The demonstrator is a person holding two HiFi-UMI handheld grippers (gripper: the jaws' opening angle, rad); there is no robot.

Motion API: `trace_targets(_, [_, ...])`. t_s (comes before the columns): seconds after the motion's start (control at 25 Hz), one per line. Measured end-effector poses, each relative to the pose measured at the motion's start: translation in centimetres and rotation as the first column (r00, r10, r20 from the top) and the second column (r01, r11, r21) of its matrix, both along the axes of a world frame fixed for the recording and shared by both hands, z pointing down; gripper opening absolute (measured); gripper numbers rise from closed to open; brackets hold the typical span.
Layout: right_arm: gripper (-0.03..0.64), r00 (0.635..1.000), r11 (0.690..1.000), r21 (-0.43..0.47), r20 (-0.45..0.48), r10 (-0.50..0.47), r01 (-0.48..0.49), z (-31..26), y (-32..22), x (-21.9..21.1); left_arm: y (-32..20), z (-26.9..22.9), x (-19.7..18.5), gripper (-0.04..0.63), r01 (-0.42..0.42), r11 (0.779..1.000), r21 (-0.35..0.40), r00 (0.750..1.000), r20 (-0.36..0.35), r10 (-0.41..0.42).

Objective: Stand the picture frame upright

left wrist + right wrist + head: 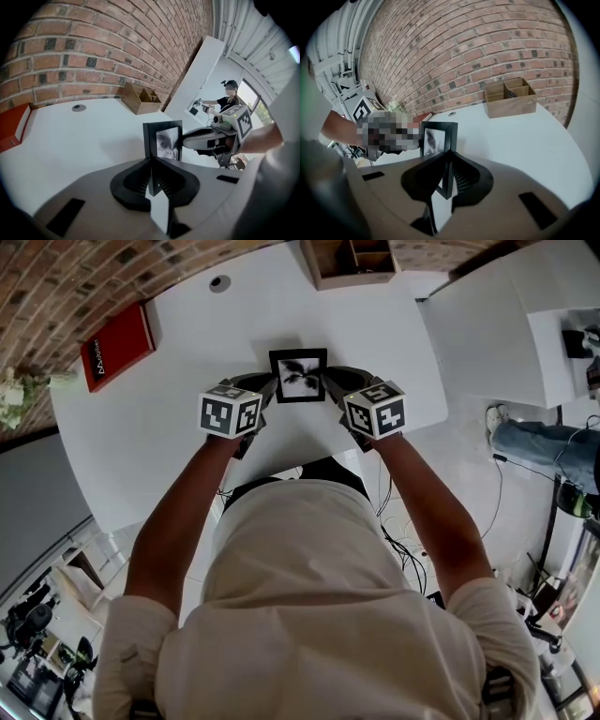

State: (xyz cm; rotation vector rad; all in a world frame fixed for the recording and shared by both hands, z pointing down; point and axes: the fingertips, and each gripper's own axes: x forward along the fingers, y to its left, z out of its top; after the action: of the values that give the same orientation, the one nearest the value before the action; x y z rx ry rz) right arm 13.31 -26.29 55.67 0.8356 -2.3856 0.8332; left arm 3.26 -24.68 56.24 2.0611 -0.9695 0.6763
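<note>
The picture frame (pixel 298 376) is black, with a black-and-white print behind glass. It is held over the white table (pixel 169 427), one side edge in each gripper. My left gripper (pixel 272 382) is shut on its left edge, and in the left gripper view the frame (pixel 164 139) rises straight out of the closed jaws of that gripper (pixel 151 176). My right gripper (pixel 325 382) is shut on the opposite edge; the right gripper view shows the frame (pixel 439 136) edge-on in that gripper (pixel 447 174). I cannot tell whether the frame's lower edge touches the table.
A red book (pixel 117 345) lies at the table's far left. A wooden divided box (pixel 352 261) stands at the far edge, near a round cable hole (pixel 219 282). A brick wall runs behind. Another person (pixel 229 96) stands far off.
</note>
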Motion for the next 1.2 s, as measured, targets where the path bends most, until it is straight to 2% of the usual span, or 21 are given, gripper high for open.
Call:
trace_targets(0.64, [0.049,0.999,0.995,0.086,-0.006,-0.045,0.045,-1.0,-4.7,2.1,-4.2,-0.9,2.2,0.020,-0.012,0.998,0.063,0.999,0.039,0.010])
trace_targets(1.2, [0.049,0.996,0.979,0.187,-0.012,-0.085,0.086,-2.5,-9.4,3.3,-8.4,-2.1,3.6,0.020,-0.039,0.990,0.134,0.996,0.085,0.027])
